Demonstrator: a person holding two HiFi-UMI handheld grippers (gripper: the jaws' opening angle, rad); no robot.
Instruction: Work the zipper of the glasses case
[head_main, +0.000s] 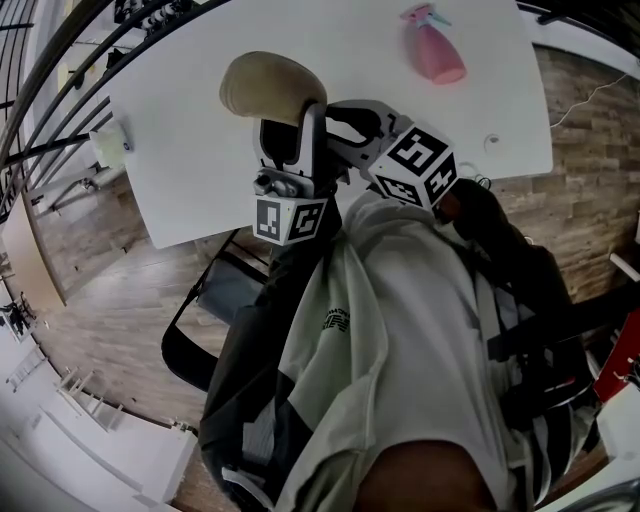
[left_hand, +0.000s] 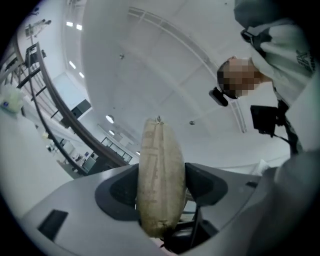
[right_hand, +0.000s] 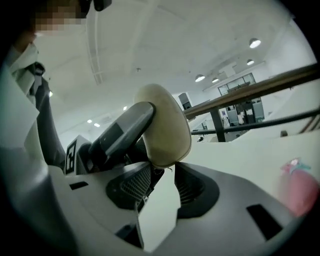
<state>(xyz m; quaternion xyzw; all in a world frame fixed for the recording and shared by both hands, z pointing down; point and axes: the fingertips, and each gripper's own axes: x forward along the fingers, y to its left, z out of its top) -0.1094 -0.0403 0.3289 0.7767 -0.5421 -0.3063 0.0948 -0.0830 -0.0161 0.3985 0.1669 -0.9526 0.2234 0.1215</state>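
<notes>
Glasses case (head_main: 272, 85) between left tongs (left_hand: 161, 186) — spray bottle (head_main: 433, 48) on table (head_main: 200, 150) beyond.

Beige glasses case (right_hand: 165, 122), end just above right gripper's (right_hand: 164, 174) parted jaws, pink bottle (right_hand: 300, 187) on white table (right_hand: 225, 155)

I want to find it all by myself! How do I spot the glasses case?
Find the big white table, then the left gripper held up over its near edge. The glasses case is the puffy, tan, oval pouch clamped between that gripper's jaws. It is the only soft tan thing here; the pink spray bottle sits on the table, farther right.
</notes>
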